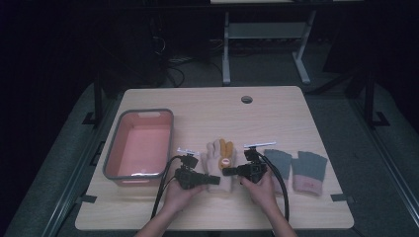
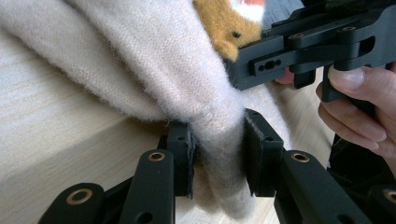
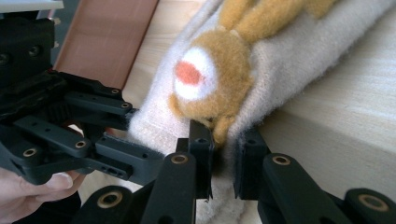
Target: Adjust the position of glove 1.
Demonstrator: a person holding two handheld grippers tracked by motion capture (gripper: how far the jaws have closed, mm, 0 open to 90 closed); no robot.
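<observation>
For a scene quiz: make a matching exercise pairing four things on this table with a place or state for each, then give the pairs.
Things:
1. cream glove
2. pink basin
3. grey gloves
4. left gripper

Place or state:
A. on the table's right side, side by side
B. shut on the cream glove's cuff edge
C. between the two grippers, an orange animal face on it
D. on the table's left side, nothing inside

Pairs: 1-C, 2-D, 3-A, 4-B
</observation>
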